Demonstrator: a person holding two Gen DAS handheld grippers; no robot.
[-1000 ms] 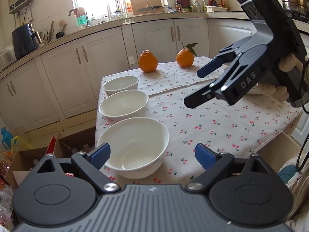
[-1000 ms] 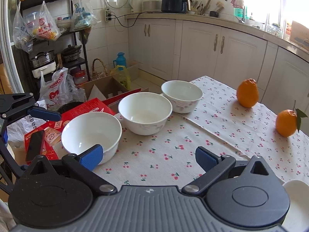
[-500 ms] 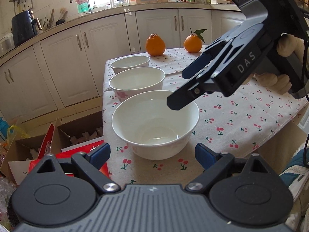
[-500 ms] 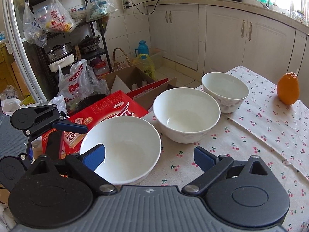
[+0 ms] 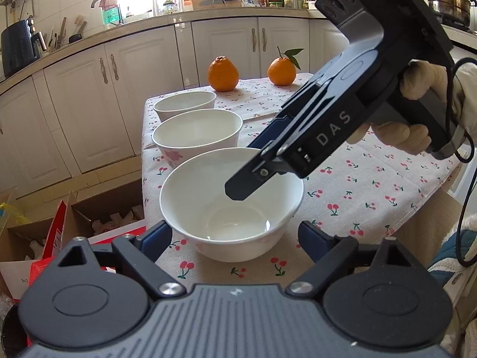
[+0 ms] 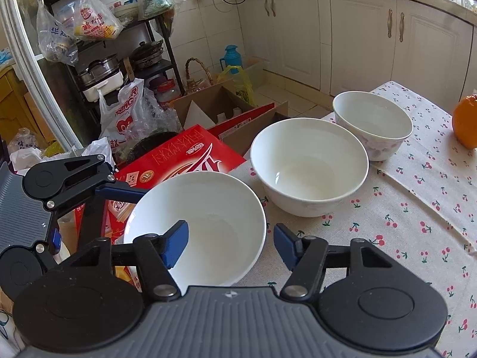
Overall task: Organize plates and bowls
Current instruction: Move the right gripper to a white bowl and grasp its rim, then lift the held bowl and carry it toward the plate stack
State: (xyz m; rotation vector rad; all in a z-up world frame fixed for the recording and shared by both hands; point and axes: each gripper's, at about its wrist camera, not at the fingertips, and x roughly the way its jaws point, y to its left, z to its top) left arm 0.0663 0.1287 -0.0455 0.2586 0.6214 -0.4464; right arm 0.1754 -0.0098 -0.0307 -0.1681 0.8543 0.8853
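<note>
Three white bowls stand in a row along the table's edge. The nearest large bowl [image 5: 231, 205] [image 6: 196, 226] sits at the table corner. The middle bowl [image 5: 198, 135] [image 6: 310, 164] and the small far bowl [image 5: 184, 104] [image 6: 372, 122] are behind it. My left gripper [image 5: 235, 240] is open, its fingers on either side of the nearest bowl's front. My right gripper [image 6: 231, 246] is open over that bowl's rim: one fingertip [image 6: 176, 238] is inside the bowl, the other outside it. The right gripper also shows in the left wrist view [image 5: 238, 189].
Two oranges [image 5: 223, 73] [image 5: 281, 71] sit at the table's far end on the cherry-print cloth [image 5: 372, 173]. Red and cardboard boxes [image 6: 184, 155] lie on the floor beside the table. A shelf with bags and pots [image 6: 98, 44] stands behind, and kitchen cabinets [image 5: 89, 89].
Both grippers moved closer to the nearest bowl. The right gripper came down so its jaws straddle the bowl's rim. The bowls have not moved.
</note>
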